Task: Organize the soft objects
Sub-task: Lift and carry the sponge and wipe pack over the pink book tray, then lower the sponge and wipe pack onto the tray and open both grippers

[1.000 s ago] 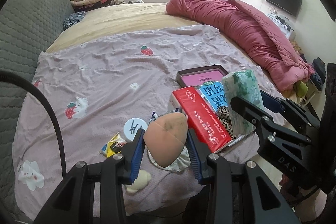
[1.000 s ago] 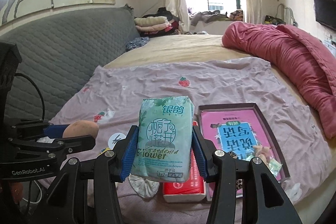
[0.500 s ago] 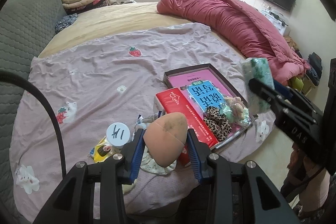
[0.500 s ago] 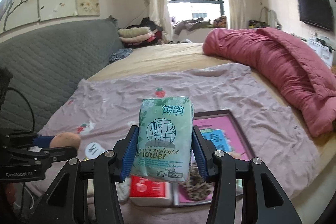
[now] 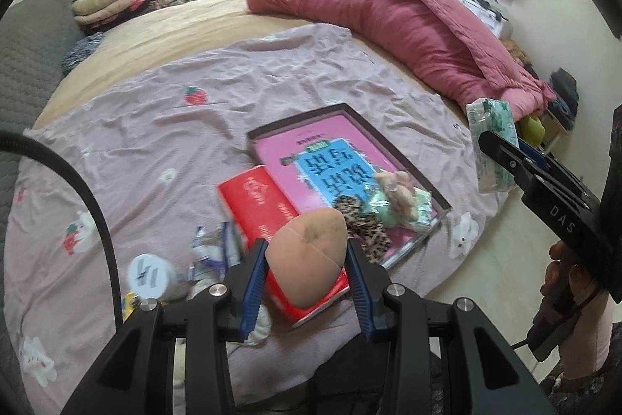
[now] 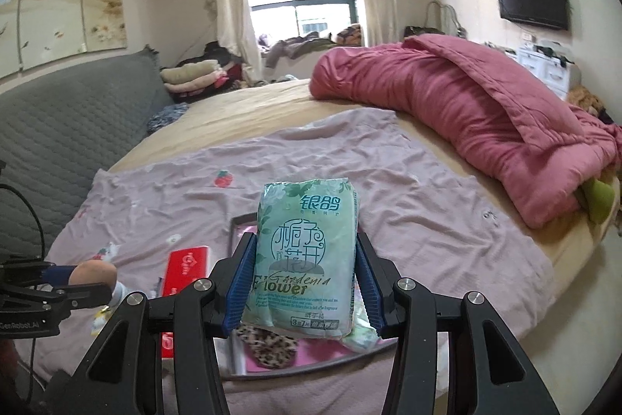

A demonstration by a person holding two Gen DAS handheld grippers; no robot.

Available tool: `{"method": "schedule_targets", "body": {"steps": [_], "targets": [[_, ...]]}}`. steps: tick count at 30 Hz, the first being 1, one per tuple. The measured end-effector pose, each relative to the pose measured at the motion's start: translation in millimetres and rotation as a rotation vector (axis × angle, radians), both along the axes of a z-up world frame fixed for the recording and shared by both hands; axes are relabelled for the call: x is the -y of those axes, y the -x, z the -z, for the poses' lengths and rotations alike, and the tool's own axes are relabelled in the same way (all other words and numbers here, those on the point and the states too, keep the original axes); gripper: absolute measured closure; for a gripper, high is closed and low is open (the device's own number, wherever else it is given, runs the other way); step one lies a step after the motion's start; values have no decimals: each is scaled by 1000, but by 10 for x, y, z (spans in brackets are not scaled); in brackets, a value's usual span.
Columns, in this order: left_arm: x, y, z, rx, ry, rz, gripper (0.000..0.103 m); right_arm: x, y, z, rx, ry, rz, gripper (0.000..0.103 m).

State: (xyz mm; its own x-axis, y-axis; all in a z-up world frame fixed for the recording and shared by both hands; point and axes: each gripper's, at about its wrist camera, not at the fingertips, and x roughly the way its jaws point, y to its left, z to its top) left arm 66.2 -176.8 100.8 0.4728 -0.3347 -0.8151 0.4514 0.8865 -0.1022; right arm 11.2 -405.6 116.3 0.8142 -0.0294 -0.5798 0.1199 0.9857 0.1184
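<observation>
My left gripper is shut on a peach egg-shaped makeup sponge, held above the near edge of the bed. My right gripper is shut on a green tissue pack printed "Gardenia Flower", held upright above the tray. In the left wrist view that pack and its gripper show at the right edge. A dark-rimmed tray with a pink and blue liner lies on the lilac sheet. It holds a leopard scrunchie, a small plush toy and a green packet. A red tissue pack lies left of the tray.
A white round lid, crumpled wrappers and a yellow packet lie near the bed's front left. A rolled pink quilt runs along the right side. A grey headboard stands left. Floor shows beyond the bed's edge.
Both grippers have swung to the right and back from the bed, each still holding its object. The tray and red pack now sit more to the left in both views.
</observation>
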Motion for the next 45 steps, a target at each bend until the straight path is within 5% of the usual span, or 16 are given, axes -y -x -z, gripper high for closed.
{"method": "schedule_targets", "body": {"steps": [20,31,45], "targets": [[989,-449,648,-134,-83,160,63,253,-64,386,-90,-23,7,52],[1215,-786,1152,-235,-149,189,63,170,-156,685,-177,-21,-55,52],[1267,-1217,1447,-290,-226,198,63,-265,-333,1157,-283,-29,-171,52]]}}
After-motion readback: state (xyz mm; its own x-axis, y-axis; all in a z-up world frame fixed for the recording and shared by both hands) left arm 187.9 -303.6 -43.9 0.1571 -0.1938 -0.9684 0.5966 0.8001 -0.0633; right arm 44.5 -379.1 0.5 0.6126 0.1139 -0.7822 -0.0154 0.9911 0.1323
